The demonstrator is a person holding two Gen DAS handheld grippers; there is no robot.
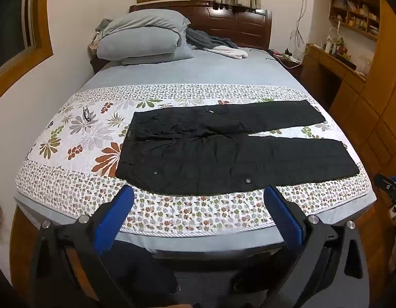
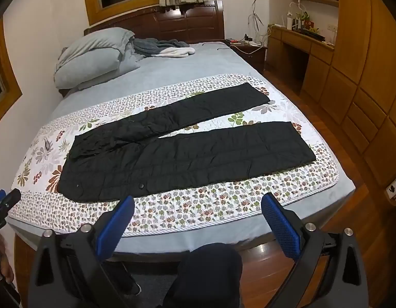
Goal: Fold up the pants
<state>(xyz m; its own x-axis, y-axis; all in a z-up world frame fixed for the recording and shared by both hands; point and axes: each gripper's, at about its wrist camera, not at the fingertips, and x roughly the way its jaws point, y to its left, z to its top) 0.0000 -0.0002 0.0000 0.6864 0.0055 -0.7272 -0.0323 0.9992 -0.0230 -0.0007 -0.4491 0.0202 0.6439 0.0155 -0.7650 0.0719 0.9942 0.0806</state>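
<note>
Pants flat on quilt, beyond both wide-spread, empty fingers

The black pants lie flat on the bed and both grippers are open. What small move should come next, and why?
Probably bring both grippers down to the near edge of the black pants. The left gripper and right gripper are open, empty, and short of the cloth above the floral quilt. The legs are spread apart, so folding likely starts by gripping the near leg.
</note>
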